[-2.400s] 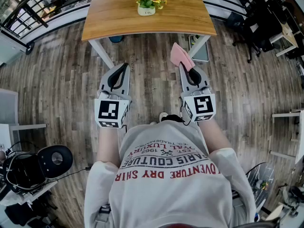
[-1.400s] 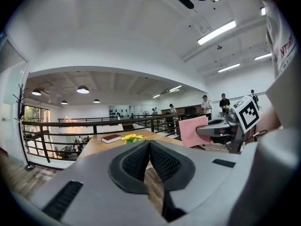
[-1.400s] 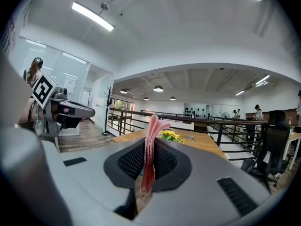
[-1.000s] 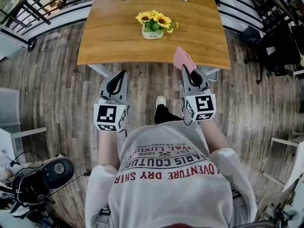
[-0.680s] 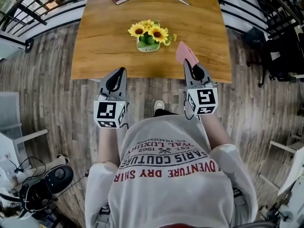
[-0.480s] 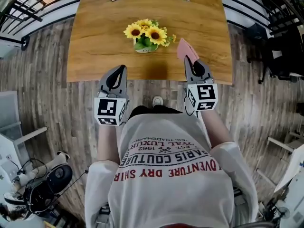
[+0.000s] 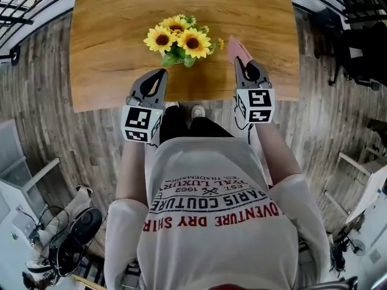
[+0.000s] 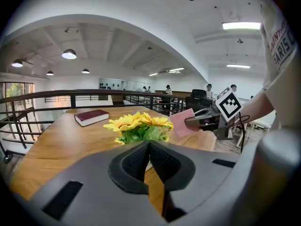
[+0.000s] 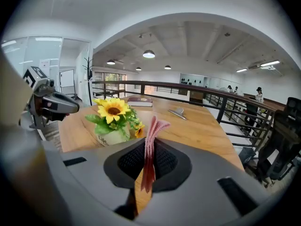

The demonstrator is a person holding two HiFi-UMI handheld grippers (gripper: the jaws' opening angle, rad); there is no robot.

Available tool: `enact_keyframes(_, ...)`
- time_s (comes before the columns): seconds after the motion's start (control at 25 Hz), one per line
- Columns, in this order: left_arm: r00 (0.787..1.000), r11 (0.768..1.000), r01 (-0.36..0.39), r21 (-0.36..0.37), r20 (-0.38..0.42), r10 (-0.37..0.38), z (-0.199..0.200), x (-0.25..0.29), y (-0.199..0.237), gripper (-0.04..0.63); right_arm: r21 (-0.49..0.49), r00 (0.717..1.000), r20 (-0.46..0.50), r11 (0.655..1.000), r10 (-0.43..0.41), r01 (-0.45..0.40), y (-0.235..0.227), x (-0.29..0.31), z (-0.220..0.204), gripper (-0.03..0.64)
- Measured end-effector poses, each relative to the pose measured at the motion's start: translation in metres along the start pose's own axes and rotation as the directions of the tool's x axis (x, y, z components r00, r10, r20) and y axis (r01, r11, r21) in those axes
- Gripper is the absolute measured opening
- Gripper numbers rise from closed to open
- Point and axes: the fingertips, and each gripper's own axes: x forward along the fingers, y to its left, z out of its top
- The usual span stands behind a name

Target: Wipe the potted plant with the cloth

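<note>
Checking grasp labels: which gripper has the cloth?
The right gripper: pink cloth pinched between its shut jaws. The left gripper is shut on nothing.

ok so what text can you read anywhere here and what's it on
"PARIS COUTURE": shirt, upside down in the head view.
"VENTURE DRY SHIR": same shirt, both ends cut off.
"EST. 1962": same shirt, small.
"Life": plant pot, the rest hidden by leaves.
Book: cover too blurred to read.

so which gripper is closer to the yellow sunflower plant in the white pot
Left. The left gripper points at the sunflower plant, just short of it; the right gripper, holding the pink cloth, sits to its right.
</note>
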Motion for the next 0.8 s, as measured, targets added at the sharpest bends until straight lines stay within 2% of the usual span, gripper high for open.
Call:
enact_keyframes(0.28, 0.999, 0.998, 0.032, 0.051, -0.012, -0.031, -0.011, 0.041, 0.014, 0.016, -0.041, 0.994, -0.103, 0.999, 0.023, -0.028, 0.011, 0.061, -0.038, 0.037)
enact_keyframes(0.6, 0.998, 0.998, 0.019, 0.058, -0.055, -0.015, -0.022, 0.063, 0.03, 0.017, -0.028, 0.982, -0.149, 0.993, 0.112, -0.118, 0.049, 0.097, -0.046, 0.037)
enact_keyframes(0.8, 0.997, 0.997, 0.05, 0.06, -0.057, -0.046, -0.025, 0.07, 0.033, 0.015, -0.029, 0.973, -0.16, 0.984, 0.167, -0.174, 0.073, 0.106, -0.046, 0.037)
